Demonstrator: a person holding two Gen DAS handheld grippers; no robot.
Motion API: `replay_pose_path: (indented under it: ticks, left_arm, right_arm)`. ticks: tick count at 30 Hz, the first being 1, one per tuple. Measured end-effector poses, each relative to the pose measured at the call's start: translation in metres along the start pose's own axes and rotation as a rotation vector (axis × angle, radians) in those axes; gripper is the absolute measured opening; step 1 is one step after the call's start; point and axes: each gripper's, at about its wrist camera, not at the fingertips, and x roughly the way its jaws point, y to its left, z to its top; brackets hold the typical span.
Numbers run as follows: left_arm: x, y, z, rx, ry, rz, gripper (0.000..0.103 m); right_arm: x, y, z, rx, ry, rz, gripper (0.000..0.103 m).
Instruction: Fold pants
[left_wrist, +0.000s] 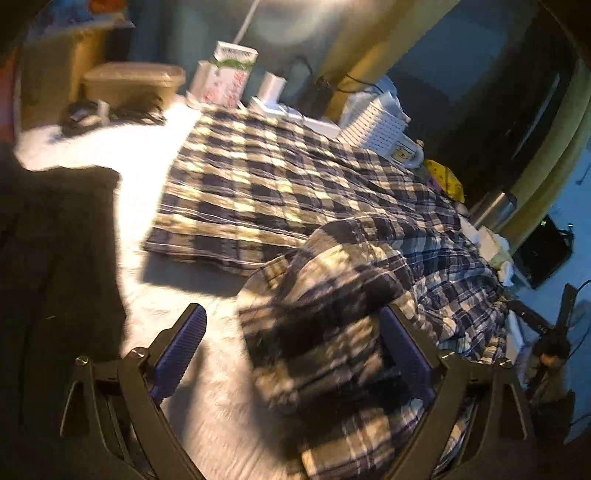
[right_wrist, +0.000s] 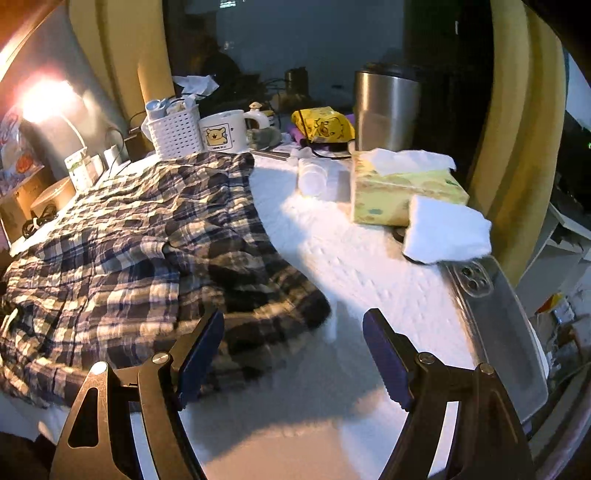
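Crinkly plaid pants (left_wrist: 258, 184) in navy, cream and tan, kind of a seersucker-looking weave, spread across a white textured table cover (right_wrist: 369, 288). Far part lying pretty flat, near end bunched up into a soft rumpled heap with folds piled over each other. Blurry in the left wrist view, so no telling seams or waistband there.

Left gripper (left_wrist: 291, 332) spread wide: black angular arms, ribbed purple-blue pads. Heaped end of the pants sitting between the fingers and lapping against the right-hand pad, left pad well clear of the cloth, so not pinched. No earlier shot to compare.

Right gripper (right_wrist: 293, 332) also apart, same black frame and blue pads, nothing clamped; left pad just at the edge of the plaid, right pad over bare white cover.

Clutter behind, counted: one brushed steel tumbler (right_wrist: 384, 107), one white mug (right_wrist: 223, 131) with a yellow bear, one white slotted plastic basket (right_wrist: 177, 129), one yellow-green tissue box (right_wrist: 402, 192) with a tissue poking out, one soft white folded pad (right_wrist: 443, 229) leaning on it, one crinkly yellow packet (right_wrist: 323, 123), one phone (right_wrist: 498, 314) in a clear case at the table edge.
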Motion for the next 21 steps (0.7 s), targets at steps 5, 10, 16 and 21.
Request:
replay_pose_path:
  ticks: [5, 10, 16, 21]
  left_arm:
    - [0.016, -0.002, 0.002, 0.017, 0.054, 0.011, 0.009]
    - [-0.002, -0.005, 0.004, 0.068, -0.027, 0.019, 0.001]
    - [-0.056, 0.0, 0.029, 0.059, -0.166, 0.06, 0.001]
    - [-0.106, -0.014, 0.061, 0.135, -0.28, 0.088, 0.0]
  right_arm:
    - [0.002, -0.01, -0.001, -0.018, -0.028, 0.048, 0.071]
    - [0.036, -0.011, 0.006, -0.021, 0.041, 0.092, 0.032]
    - [0.012, 0.031, 0.015, -0.109, 0.016, 0.118, 0.016]
    - [-0.056, 0.06, 0.04, -0.16, -0.126, 0.119, 0.014]
